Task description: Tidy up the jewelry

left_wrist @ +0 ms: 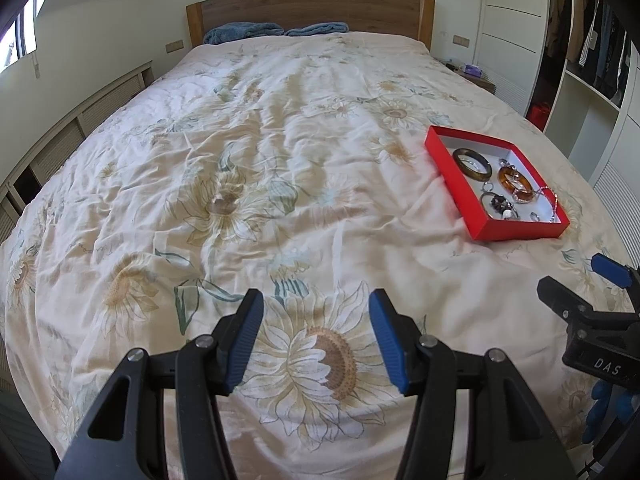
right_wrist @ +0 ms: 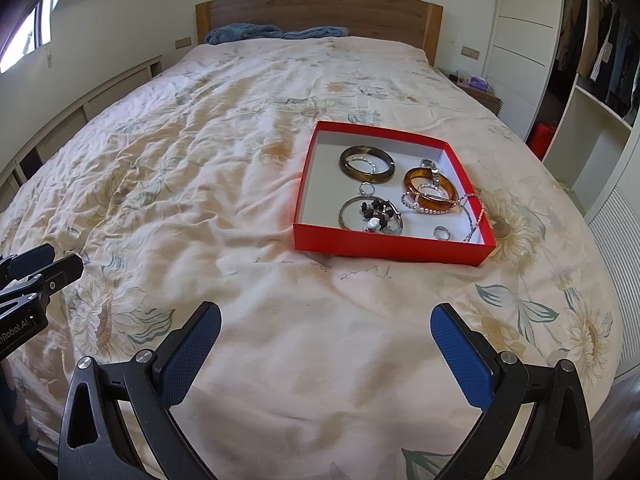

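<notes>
A shallow red box (right_wrist: 384, 247) with a white inside lies on the flowered bedspread, also in the left wrist view (left_wrist: 452, 178) at the right. In it lie a dark bangle (right_wrist: 367, 164), an amber bangle (right_wrist: 430, 190), a thin hoop with dark beads (right_wrist: 370, 212), small rings (right_wrist: 441, 233) and a chain (right_wrist: 474, 216). My right gripper (right_wrist: 326, 350) is open and empty, near the bed's foot, in front of the box. My left gripper (left_wrist: 316, 338) is open and empty, left of the box.
The bedspread (left_wrist: 256, 168) covers a wide bed with a wooden headboard (left_wrist: 308, 10) and blue pillows (left_wrist: 244, 32). A low cabinet (left_wrist: 80, 120) runs along the left wall. A wardrobe with hanging clothes (right_wrist: 596, 52) stands at the right.
</notes>
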### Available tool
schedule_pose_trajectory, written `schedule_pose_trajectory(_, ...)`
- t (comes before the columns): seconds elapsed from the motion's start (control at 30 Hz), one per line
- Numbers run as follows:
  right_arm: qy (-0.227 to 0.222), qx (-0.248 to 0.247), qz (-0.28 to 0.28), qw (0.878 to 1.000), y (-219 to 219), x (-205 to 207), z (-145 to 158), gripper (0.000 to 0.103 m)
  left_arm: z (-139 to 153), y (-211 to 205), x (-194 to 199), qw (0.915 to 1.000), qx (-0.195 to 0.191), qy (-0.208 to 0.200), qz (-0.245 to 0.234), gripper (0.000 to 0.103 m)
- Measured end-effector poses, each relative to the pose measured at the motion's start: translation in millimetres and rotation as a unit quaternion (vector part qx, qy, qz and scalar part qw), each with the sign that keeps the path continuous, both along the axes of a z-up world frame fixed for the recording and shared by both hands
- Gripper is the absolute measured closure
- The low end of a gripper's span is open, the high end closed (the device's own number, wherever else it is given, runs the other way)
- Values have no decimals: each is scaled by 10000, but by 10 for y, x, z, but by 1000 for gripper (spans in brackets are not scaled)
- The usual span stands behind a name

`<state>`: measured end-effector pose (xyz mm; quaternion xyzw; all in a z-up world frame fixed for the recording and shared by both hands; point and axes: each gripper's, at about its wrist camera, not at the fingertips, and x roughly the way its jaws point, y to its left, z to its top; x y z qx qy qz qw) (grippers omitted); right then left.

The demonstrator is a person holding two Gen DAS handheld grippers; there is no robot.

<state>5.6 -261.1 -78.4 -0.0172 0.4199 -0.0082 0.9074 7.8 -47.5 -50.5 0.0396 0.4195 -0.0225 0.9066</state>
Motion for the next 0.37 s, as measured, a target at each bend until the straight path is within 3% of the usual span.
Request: schedule_pose_trajectory(0.37, 13, 2, 7, 10000, -28, 2, -12, 0, -7, -18, -25, 10000, 6, 14, 11, 50)
